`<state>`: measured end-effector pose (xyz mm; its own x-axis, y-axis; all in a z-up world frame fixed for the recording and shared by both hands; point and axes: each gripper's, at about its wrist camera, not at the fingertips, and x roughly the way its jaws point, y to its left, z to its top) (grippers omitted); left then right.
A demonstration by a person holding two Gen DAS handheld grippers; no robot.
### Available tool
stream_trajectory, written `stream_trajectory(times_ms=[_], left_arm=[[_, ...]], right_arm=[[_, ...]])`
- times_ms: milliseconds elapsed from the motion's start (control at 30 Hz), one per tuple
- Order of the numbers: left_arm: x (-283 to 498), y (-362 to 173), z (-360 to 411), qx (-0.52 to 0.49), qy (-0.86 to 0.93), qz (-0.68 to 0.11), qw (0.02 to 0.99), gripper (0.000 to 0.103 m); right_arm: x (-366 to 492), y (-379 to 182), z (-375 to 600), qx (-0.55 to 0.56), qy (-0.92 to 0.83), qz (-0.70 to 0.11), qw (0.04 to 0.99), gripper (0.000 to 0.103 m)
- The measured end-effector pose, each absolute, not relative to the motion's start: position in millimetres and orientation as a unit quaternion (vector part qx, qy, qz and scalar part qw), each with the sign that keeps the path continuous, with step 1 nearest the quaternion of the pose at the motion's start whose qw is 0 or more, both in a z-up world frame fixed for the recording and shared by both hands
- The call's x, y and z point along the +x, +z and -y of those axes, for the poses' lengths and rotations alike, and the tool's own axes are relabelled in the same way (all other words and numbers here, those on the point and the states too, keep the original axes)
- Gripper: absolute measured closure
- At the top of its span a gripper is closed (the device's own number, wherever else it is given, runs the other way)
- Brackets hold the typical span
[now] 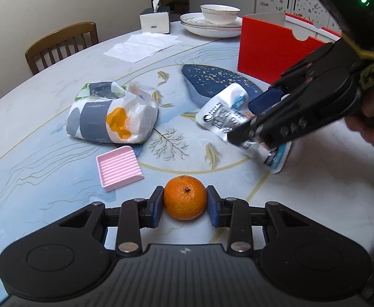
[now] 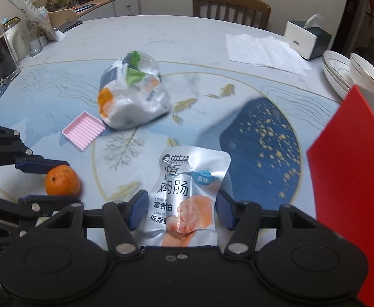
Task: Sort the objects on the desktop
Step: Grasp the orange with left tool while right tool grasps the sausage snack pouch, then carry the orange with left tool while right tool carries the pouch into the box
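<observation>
the left gripper (image 1: 185, 206) was clamped on the orange (image 1: 185, 197): both blue pads touched its sides, one left and one right. the orange sat on the table (image 1: 33, 97), stem end up, at the near edge of the printed gold ring. in the right wrist view the same gripper (image 2: 51, 181) entered from the left with the orange (image 2: 62, 181) between its fingers.

the right gripper (image 2: 178, 209) straddled the silver pouch (image 2: 187, 194). its right pad touched the pouch edge; the left pad stood just beside the other edge, and contact there could not be confirmed. the jaws were part closed, not yet clearly gripping. from the left wrist view the right gripper (image 1: 253, 125) lay over the pouch (image 1: 222, 117), whose far end was raised off the table and whose near corner rested on it. fingers of a hand (image 1: 368, 120) showed behind the gripper body.

other items on the table:
- a tissue pack (image 1: 110, 112) in a clear bag, left of centre.
- a pink ribbed tray (image 1: 119, 167), just beside the pack and near the orange, touching neither.
- a red box (image 1: 268, 51), upright, behind the pouch.
- stacked white plates (image 1: 212, 26) with a bowl (image 1: 220, 12) on top, at the far edge.
- a tissue box (image 1: 154, 19) and loose paper sheets (image 1: 140, 46) beside the plates.

a wooden chair (image 1: 59, 43) stood at the far left rim.
</observation>
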<state>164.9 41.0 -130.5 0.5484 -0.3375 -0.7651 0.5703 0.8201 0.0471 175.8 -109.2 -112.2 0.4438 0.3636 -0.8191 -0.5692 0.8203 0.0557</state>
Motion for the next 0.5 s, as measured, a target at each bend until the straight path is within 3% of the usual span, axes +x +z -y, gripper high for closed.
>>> stream_trajectory(times_ms=[500], left_arm=[[160,-115,-20,0.134,-0.260,-0.390,0.873,0.070]], right_arm=[[160,-79,147,-0.081,0.273,-0.437,0.853,0.064]])
